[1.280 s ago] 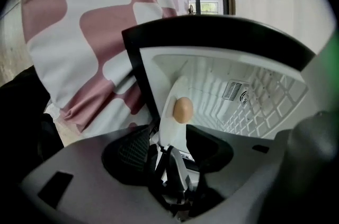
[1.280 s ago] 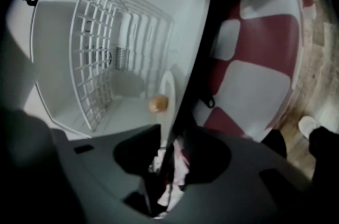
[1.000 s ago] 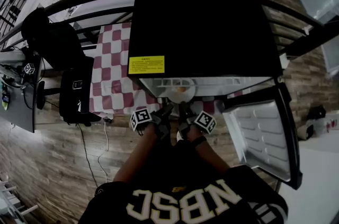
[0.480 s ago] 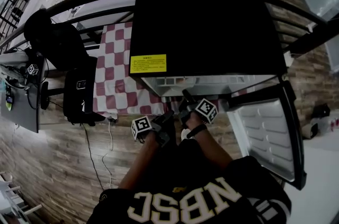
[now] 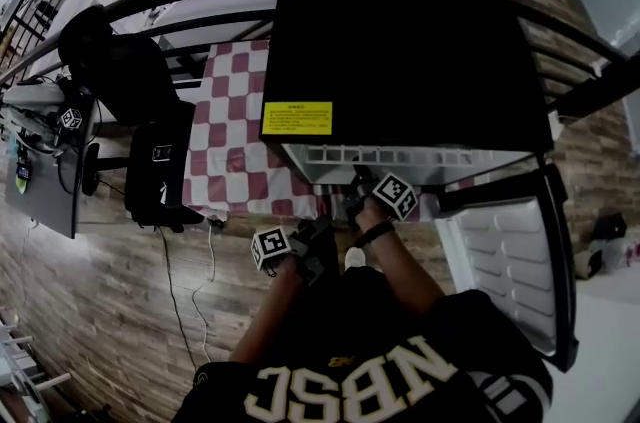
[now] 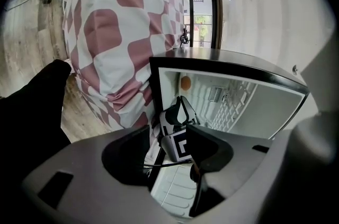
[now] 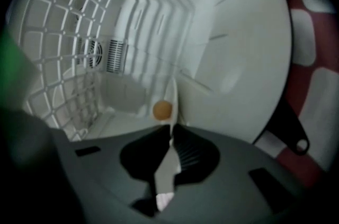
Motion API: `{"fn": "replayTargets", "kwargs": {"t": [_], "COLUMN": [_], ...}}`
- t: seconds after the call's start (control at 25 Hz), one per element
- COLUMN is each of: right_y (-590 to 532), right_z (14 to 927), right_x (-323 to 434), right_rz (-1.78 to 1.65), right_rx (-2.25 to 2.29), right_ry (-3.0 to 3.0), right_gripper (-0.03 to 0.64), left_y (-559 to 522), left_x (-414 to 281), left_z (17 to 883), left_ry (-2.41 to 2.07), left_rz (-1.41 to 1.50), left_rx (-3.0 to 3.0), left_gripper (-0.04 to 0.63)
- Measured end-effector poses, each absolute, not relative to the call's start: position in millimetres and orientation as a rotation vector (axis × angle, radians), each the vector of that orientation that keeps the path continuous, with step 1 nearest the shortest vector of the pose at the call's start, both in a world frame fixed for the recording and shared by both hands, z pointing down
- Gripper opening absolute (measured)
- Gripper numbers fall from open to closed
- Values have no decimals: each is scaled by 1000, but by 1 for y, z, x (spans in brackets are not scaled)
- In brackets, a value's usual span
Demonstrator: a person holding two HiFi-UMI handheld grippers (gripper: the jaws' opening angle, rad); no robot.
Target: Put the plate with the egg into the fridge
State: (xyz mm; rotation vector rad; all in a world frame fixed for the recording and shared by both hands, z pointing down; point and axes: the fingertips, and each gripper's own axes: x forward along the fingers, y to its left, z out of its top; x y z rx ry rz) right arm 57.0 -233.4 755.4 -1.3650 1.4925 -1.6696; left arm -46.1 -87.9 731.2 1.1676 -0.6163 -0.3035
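Mostly done: right tool (image 7: 172, 130) clamps the plate (image 7: 164, 172), egg (image 7: 162, 109) aboard, inside the fridge (image 5: 400, 61) (set-down and release not yet made); left tool (image 6: 168, 133) jaws apart, empty.

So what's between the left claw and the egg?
The right claw, shut on the plate; the left gripper view shows it before the egg.
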Motion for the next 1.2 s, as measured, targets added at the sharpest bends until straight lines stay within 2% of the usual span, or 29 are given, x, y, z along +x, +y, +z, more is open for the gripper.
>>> {"fn": "replayTargets", "kwargs": {"t": [0.36, 0.56, 0.72, 1.08, 1.2], "right_y": [-237, -223, -189, -94, -74], "right_z": [757, 756, 755, 721, 697], "right_x": [52, 49, 60, 106, 120], "right_rz": [-1696, -1717, -1677, -1482, -1341], "right_rx": [-1537, -1686, -1751, -1728, -1771], "right_ry": [1719, 2114, 2379, 2477, 2502], "right_gripper": [46, 159, 206, 202, 164], "left_y": [-83, -80, -79, -75, -67], "left_x": [-43, -41, -40, -45, -36], "left_z": [738, 729, 718, 681, 668], "left_ry": [-618, -629, -662, -813, -828], "left_rz": [-305, -239, -120, 39, 63], "left_rx": [1161, 1255, 1446, 1808, 1884], "left_gripper": [218, 218, 218, 215, 209]}}
